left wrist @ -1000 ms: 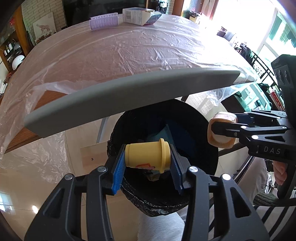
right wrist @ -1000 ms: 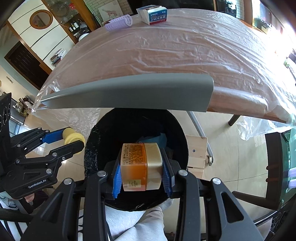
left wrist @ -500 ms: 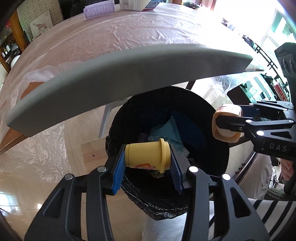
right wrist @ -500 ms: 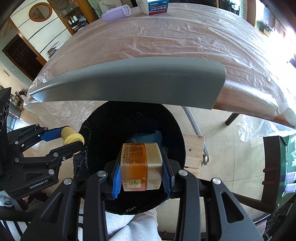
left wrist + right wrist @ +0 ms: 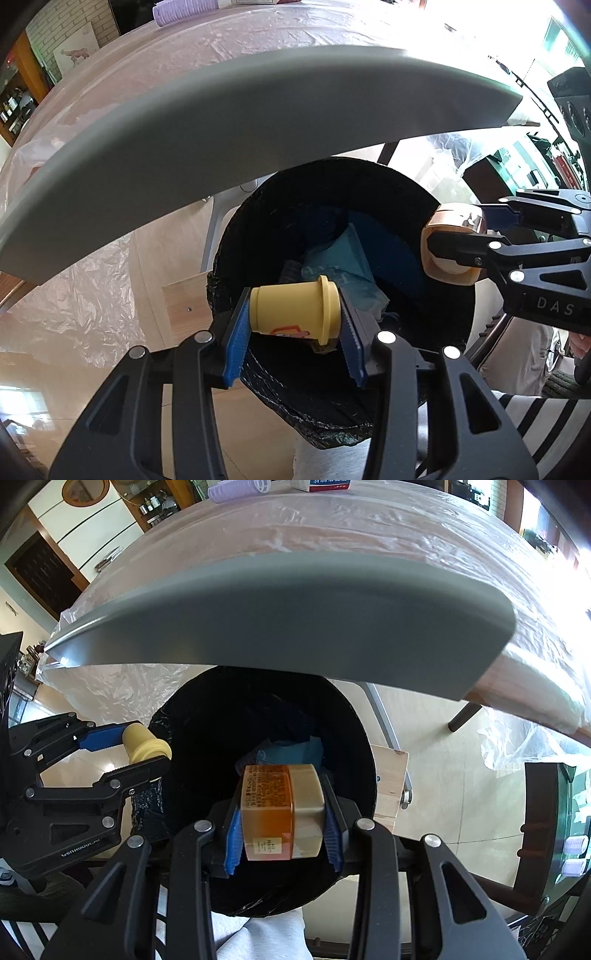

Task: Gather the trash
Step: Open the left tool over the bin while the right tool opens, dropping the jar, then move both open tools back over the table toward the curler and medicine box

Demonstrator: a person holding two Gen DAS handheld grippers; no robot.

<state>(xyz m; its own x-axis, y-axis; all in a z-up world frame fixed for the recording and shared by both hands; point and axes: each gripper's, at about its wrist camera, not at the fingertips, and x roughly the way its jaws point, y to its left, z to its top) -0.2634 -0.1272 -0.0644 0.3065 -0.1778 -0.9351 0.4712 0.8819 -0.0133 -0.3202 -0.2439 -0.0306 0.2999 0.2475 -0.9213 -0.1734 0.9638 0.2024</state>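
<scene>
My left gripper (image 5: 293,325) is shut on a small yellow tub (image 5: 293,310), held sideways above the near rim of a black-lined trash bin (image 5: 258,229). My right gripper (image 5: 282,819) is shut on an amber jar with a pale lid (image 5: 280,810), held over the bin's mouth (image 5: 221,716). Each gripper shows in the other's view: the right one (image 5: 456,243) with the amber jar (image 5: 448,240) at the bin's right rim, the left one (image 5: 142,749) with the yellow tub (image 5: 146,744) at its left rim. Blue wrappers (image 5: 341,262) lie inside the bin.
The bin's grey lid (image 5: 240,133) stands raised behind its mouth, in front of a plastic-covered table (image 5: 369,528). On the far side of the table lie a purple roller (image 5: 240,487) and a small box (image 5: 325,483). A wooden board (image 5: 388,775) lies on the floor beside the bin. A person's legs show below.
Both grippers have sunk toward the bin, which with its lid now looms larger in both views. Both grips are unchanged.
</scene>
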